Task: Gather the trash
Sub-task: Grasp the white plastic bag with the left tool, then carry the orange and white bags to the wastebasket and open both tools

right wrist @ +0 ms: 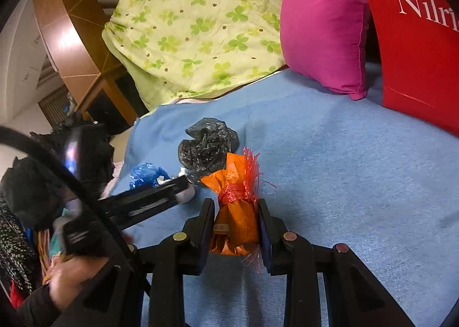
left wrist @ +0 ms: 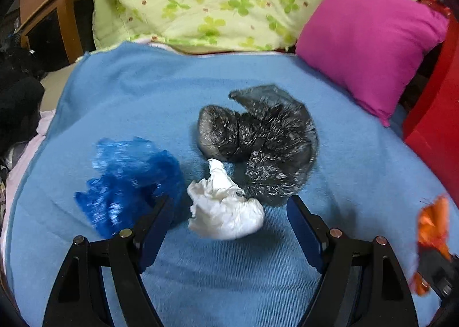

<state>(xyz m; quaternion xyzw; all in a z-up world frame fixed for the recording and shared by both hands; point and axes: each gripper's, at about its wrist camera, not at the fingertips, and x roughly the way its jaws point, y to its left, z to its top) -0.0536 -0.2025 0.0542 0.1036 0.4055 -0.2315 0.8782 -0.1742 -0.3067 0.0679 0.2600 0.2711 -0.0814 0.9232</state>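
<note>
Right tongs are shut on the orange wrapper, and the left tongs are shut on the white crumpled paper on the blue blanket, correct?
Not quite. The left tongs are open, their fingers either side of the white crumpled paper without pressing it, as the left wrist view shows. The right tongs are indeed shut on the orange wrapper, over the blue blanket.

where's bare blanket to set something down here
Free: the blue blanket right of the orange wrapper, up to the red bag and pink pillow. Crowded: blue bag, white paper and black bag bunch together.
</note>
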